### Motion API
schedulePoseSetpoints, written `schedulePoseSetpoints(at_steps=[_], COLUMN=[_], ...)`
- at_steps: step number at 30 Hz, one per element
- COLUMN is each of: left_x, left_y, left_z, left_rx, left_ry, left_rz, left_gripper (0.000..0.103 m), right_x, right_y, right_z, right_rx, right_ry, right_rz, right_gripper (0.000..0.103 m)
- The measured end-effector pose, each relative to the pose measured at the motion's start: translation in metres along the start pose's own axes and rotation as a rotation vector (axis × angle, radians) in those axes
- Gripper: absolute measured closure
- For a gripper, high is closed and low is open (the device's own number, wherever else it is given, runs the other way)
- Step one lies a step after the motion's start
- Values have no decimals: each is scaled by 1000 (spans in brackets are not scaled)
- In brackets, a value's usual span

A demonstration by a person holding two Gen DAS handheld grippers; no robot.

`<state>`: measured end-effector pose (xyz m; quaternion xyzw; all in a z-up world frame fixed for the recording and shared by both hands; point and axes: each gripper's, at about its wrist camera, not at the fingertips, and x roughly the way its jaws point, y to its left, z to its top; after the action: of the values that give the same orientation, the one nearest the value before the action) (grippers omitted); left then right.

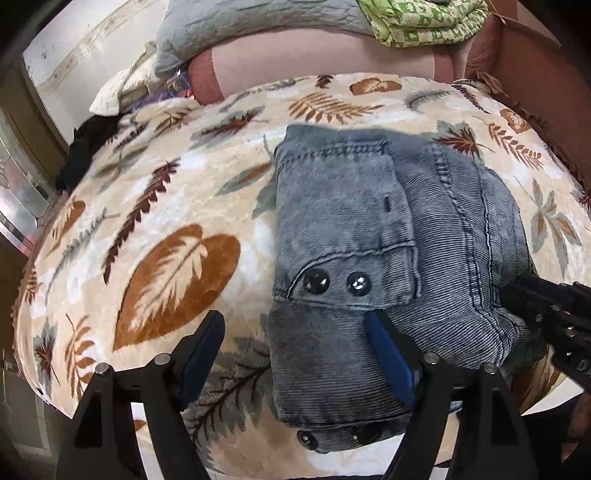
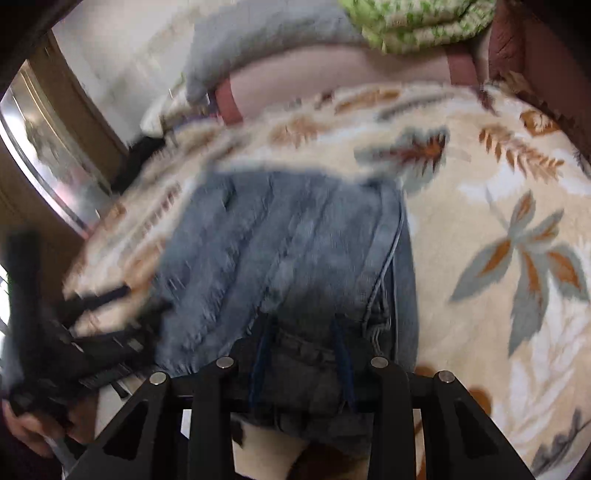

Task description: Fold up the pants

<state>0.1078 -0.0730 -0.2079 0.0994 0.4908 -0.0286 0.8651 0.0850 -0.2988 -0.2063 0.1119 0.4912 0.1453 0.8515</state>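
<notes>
Grey-blue corduroy pants [image 1: 351, 221] lie folded into a thick packet on a leaf-patterned blanket [image 1: 166, 221], with a buttoned pocket flap on top. My left gripper [image 1: 295, 354] hangs open over the packet's near left edge, one blue pad above the pants and the other above the blanket. My right gripper [image 1: 517, 295] meets the packet's near right corner. The right wrist view is blurred; there my right gripper [image 2: 301, 350] is shut on a bunched edge of the pants [image 2: 277, 240]. The left gripper [image 2: 110, 321] shows at the left, held by a hand [image 2: 22, 424].
At the far side of the bed lie a grey quilted pillow [image 1: 240, 29] and a green patterned cloth [image 1: 424, 22]. A dark garment [image 1: 92, 144] sits at the blanket's left edge. A brown frame [image 1: 535, 74] borders the right. The blanket [image 2: 480, 221] is bare right of the pants.
</notes>
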Motion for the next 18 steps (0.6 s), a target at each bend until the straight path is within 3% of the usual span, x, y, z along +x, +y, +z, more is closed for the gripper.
schedulePoseSetpoints(at_steps=[2,5,7,9,13,16,18], left_x=[-4,-15,-21,-18,7,29,39], left_y=[9,28,46,65,87,88,86], left_z=[-1,1,4,9,16,18,19], left_rx=[-26,-40,-73,-125,-195,-204,-205], left_ry=[5,-11,-39,-30,60,120,141], left_rz=[-28,-33,-30,-49,-155,-256,-306], left_gripper=[22,22,22,22,21,21,21], right_x=[-8,-31,-43,-48,-31,-12,-1], right_y=[-2,-23,-50,-81,-113,-110,-108], right_z=[3,9,11,11,8,10,11], right_rx=[-6,66,173,305,452,446,444], right_ry=[-5,-85,-125,-144,-53,16,50], right_rz=[25,52,49,79,164,223,217], right_gripper=[66,63,35,31,31,31,31])
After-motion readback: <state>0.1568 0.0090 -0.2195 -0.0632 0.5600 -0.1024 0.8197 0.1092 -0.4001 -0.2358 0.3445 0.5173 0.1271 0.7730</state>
